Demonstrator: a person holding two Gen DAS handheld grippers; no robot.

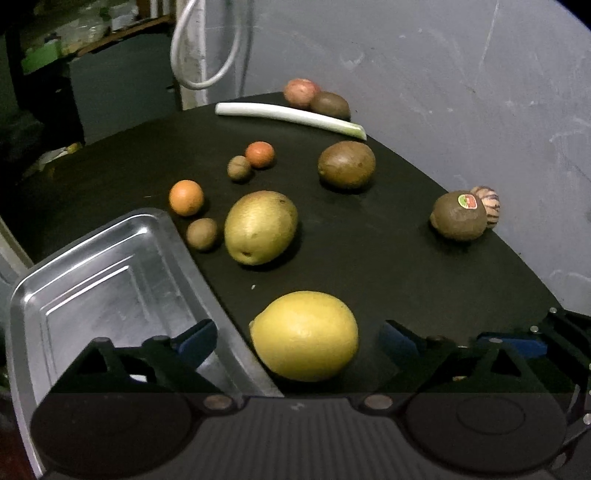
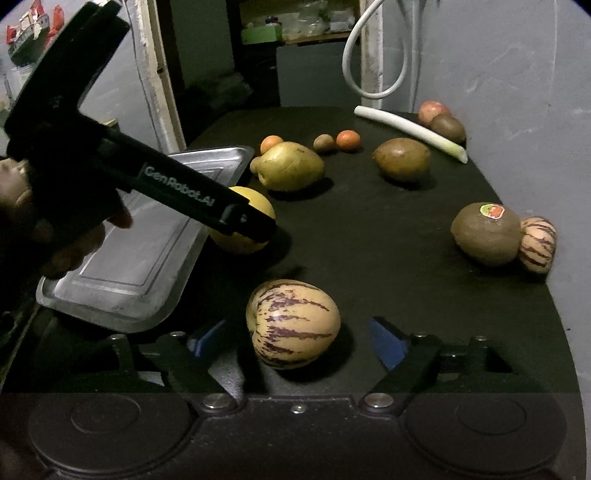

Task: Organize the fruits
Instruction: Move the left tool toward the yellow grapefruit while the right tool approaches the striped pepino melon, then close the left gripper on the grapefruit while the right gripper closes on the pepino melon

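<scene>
Beside the metal tray (image 1: 110,280), our left gripper (image 1: 299,338) straddles the lemon (image 1: 304,334) and our right gripper (image 2: 291,341) the striped melon (image 2: 293,323) (jaws spread, pads clear).

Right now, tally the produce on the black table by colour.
Round brown fruits: 5
Small round orange fruits: 2
Yellow oval fruits: 2
Cream, purple-striped fruits: 2
Pinkish round fruit: 1
Long white stalk: 1
Total: 13

In the right wrist view, the left gripper (image 2: 255,225) covers much of the yellow lemon (image 2: 258,206), and the big pear (image 2: 291,166) hides most of a small orange (image 2: 271,142). Top left, the shelf clutter (image 1: 74,33) is blurred beyond reading.
</scene>
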